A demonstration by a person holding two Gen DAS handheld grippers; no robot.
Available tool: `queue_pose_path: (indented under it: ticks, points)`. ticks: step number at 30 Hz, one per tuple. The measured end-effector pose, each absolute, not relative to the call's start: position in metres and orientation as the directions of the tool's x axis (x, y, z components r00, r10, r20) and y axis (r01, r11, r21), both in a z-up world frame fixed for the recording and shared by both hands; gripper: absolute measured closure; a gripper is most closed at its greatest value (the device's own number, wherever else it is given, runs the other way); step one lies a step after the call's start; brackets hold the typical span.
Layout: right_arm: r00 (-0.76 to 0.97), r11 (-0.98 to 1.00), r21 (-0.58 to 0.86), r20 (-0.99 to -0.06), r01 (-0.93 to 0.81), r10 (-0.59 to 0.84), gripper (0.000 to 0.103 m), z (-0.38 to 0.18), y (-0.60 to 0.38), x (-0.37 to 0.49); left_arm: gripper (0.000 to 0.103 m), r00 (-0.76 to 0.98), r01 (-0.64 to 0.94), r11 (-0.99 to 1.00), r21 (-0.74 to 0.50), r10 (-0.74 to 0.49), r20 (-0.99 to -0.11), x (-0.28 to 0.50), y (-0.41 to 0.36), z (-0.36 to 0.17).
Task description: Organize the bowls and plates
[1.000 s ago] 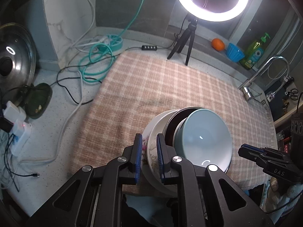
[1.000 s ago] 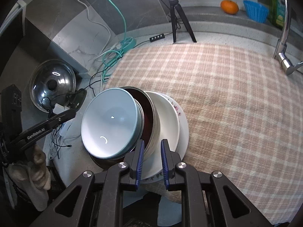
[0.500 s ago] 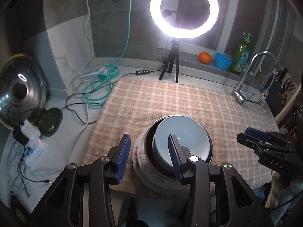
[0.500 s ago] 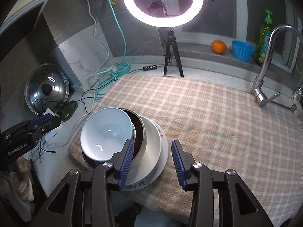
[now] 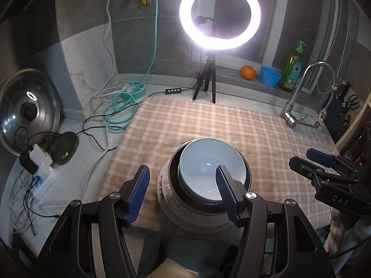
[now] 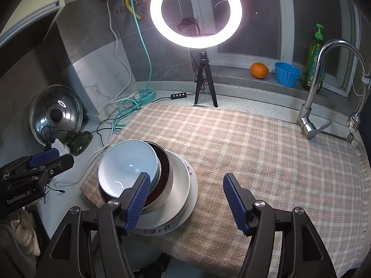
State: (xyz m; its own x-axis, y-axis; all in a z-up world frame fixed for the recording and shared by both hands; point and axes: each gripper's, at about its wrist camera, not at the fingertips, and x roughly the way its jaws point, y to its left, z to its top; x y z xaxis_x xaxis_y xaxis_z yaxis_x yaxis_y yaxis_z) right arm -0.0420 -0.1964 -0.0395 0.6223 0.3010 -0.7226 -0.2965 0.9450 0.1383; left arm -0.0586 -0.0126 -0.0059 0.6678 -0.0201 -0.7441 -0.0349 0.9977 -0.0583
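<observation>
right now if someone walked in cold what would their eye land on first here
The glowing ring light on its small tripod at the back of the counter dominates. Next comes the nested stack at the near edge of the checked cloth: a pale blue bowl in a dark bowl, on a white dish and a floral plate. Both grippers, left and right, hang open near it.

light: ring lamp (image 5: 219,14) at far centre, blown-out white glare | room: dim, walls dark | reflections: glint on pot lid (image 5: 29,113) far left | edges: strong fisheye bending, black vignette corners | focus: sharp
</observation>
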Motion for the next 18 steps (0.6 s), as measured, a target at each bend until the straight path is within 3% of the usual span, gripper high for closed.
queue_pose_path:
  ticks: [18]
  points:
    - [0.612,0.944,0.151,-0.729,-0.293,0.306,0.040,-0.0417,-0.1960,-0.0404,0.044,0.674,-0.032,0.998,-0.055,-0.019,-0.738,-0.0580,-0.0147,-0.0029]
